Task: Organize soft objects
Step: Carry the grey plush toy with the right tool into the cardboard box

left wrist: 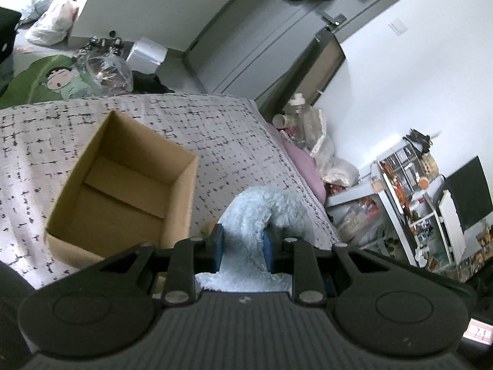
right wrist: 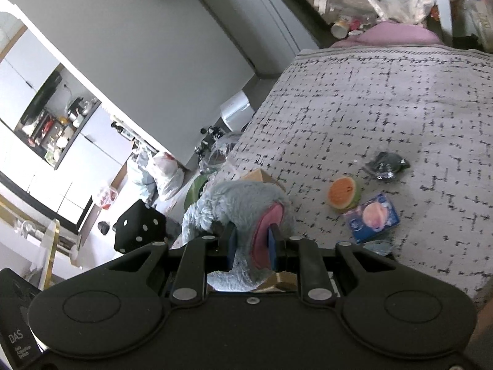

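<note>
The bed [left wrist: 215,129], covered in a pale spread with a black dash grid, carries nearly everything. An open cardboard box [left wrist: 123,185], nothing visible inside it, sits on the spread towards the bed's left side in the left wrist view; a brown corner that seems to be the same box peeks out behind the toy in the right wrist view.

A fluffy pale blue plush toy [left wrist: 265,206] is held up over the bed by both tools. The left tool [left wrist: 242,246] is clenched on a curved furry limb of it, the fur bulging between the blue pads, just beside the box's near right corner. The right tool [right wrist: 252,243] is clamped on another part of the plush, at a pink patch set in the grey-blue fur, above the bed's left edge in that view.

Farther in on the spread, right of the toy in the right wrist view, lie three smaller things close together: a blue packet [right wrist: 372,219] with a pink round picture, an orange and green melon-slice squishy [right wrist: 342,192] touching its upper corner, and a small black crumpled item [right wrist: 386,165] apart from them, towards the middle of the bed.
</note>
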`<state>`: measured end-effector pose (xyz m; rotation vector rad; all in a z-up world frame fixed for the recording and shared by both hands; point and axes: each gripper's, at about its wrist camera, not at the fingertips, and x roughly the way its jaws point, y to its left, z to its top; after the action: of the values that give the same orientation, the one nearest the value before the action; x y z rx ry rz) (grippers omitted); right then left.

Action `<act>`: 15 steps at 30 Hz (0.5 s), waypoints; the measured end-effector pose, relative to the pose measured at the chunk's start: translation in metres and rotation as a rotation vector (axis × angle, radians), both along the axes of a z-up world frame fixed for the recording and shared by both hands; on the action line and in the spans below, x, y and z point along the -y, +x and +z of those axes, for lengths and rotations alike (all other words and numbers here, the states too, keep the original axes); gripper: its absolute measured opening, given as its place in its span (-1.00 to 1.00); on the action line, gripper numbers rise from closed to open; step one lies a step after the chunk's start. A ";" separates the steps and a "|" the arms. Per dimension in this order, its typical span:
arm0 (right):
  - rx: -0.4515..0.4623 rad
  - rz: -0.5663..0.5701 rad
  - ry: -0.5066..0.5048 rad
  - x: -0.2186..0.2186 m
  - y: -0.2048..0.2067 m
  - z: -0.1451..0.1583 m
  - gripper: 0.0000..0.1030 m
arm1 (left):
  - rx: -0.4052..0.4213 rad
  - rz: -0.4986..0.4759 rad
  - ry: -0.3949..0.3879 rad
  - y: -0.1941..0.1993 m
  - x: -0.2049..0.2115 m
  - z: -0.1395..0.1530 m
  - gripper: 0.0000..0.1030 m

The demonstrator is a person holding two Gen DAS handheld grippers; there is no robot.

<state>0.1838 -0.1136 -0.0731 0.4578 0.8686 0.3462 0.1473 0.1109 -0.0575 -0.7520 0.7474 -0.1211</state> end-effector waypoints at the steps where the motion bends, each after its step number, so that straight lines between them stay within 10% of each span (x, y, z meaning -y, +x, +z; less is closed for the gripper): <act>1: 0.005 0.007 -0.008 -0.005 0.001 -0.001 -0.59 | -0.004 0.007 -0.004 0.001 -0.005 -0.003 -0.52; 15: -0.030 0.069 -0.052 -0.071 0.037 -0.031 -0.59 | -0.044 0.090 -0.014 0.025 -0.063 -0.040 -0.52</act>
<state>0.2206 -0.0424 -0.1044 0.3863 0.9223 0.3801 0.1719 0.1739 -0.0971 -0.8028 0.7543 -0.0289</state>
